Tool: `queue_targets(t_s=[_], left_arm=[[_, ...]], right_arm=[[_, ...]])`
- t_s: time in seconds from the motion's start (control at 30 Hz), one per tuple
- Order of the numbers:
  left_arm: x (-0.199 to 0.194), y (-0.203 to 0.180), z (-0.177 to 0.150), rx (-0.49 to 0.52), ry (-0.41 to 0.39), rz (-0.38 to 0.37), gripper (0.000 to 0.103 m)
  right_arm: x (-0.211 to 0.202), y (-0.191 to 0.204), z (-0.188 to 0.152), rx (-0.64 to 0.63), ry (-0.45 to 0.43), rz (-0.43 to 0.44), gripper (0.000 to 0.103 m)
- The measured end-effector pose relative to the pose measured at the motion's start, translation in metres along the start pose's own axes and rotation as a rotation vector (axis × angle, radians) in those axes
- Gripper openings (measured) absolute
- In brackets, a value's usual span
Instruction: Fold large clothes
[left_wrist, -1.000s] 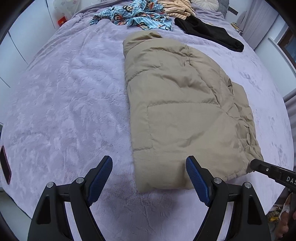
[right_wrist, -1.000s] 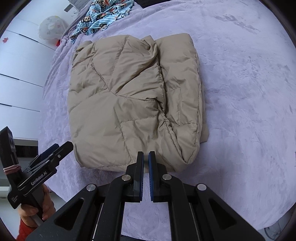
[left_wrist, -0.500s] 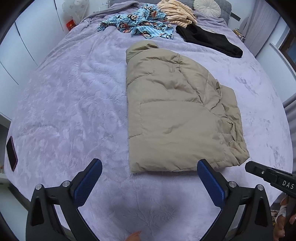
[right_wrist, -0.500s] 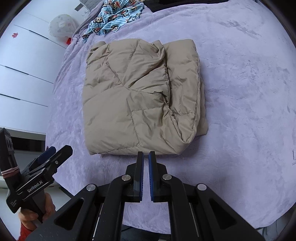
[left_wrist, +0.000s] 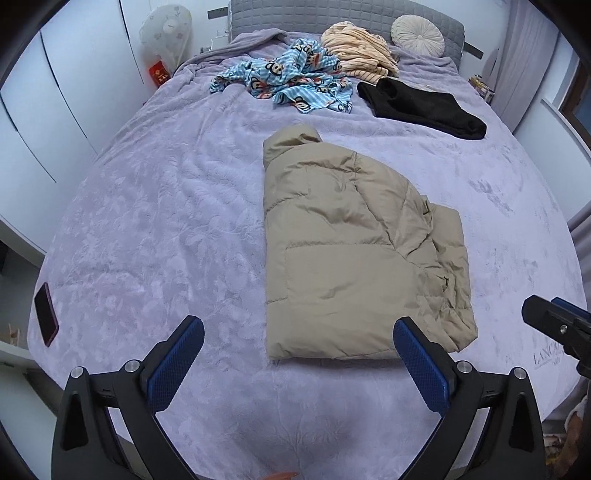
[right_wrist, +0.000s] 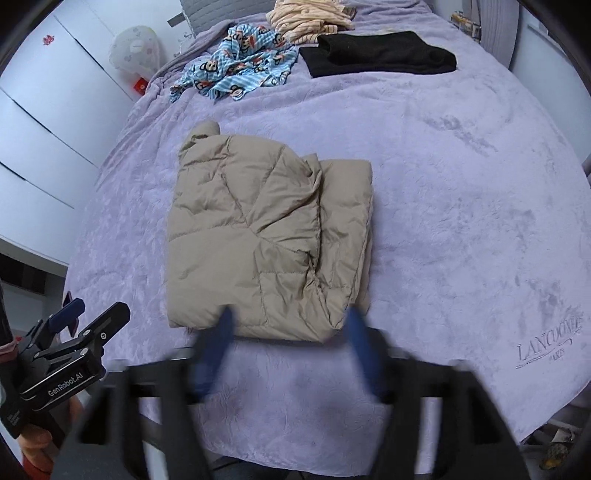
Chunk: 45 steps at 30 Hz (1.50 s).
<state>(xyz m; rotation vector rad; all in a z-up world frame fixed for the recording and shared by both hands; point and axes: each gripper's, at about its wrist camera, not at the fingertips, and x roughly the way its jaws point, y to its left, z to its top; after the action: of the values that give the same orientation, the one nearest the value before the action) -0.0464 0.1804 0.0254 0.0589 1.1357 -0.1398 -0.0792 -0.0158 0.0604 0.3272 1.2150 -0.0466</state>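
Beige puffer jacket (left_wrist: 354, 254) lies folded into a thick packet on the lilac bed (left_wrist: 155, 229), its collar end pointing toward the headboard and its near hem facing the foot of the bed, with one folded layer stepping out along the right side. What has changed is that both tools have let it go and come up: a second ago the camera on each sat low over the near hem, and now the whole packet and the far end of the bed fit in both views. The left hand-held gripper (left_wrist: 297, 356) hangs above the near hem with its blue pads (left_wrist: 421, 365) spread wide and nothing between them; it was a little narrower a second ago. The right hand-held gripper (right_wrist: 288, 354), pinched together half a second ago, is springing apart at this moment, its fingers smeared with motion blur, and no fabric is caught in it. I judge this to mean that the fold on this jacket is finished, or at least that this fold is set and released; the packet holds its shape untouched. Beyond it wait a blue cartoon-print garment (left_wrist: 288, 83), a striped peach one (left_wrist: 360, 50) and a black one (left_wrist: 421, 107), which look like the next candidates. A phone (left_wrist: 46, 314) rests at the bed's left edge.
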Motion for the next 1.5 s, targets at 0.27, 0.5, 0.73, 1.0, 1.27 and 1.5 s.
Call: queue_targets(t_s=[0.27, 0.5, 0.73, 1.0, 1.27, 1.5], left_arm=[[-0.026, -0.001, 0.013, -0.024, -0.048, -0.002, 0.103], [-0.045, -0.003, 0.021, -0.019, -0.093, 0.006, 0.103], [-0.054, -0.001, 0.025, -0.043, -0.108, 0.013, 0.103], [-0.058, -0.002, 0.027, -0.036, -0.118, 0.024, 0.103], [-0.058, -0.005, 0.028, -0.035, -0.116, 0.026, 0.103], [-0.058, -0.006, 0.028, -0.034, -0.117, 0.028, 0.103]], right_arm=[[-0.028, 0.013, 0.013, -0.024, -0.088, -0.013, 0.102], [-0.046, 0.023, 0.015, -0.055, -0.179, -0.066, 0.102], [-0.053, 0.025, 0.022, -0.063, -0.173, -0.083, 0.102], [-0.056, 0.025, 0.019, -0.065, -0.177, -0.09, 0.102], [-0.056, 0.025, 0.019, -0.062, -0.17, -0.089, 0.102], [-0.057, 0.024, 0.02, -0.06, -0.168, -0.088, 0.102]])
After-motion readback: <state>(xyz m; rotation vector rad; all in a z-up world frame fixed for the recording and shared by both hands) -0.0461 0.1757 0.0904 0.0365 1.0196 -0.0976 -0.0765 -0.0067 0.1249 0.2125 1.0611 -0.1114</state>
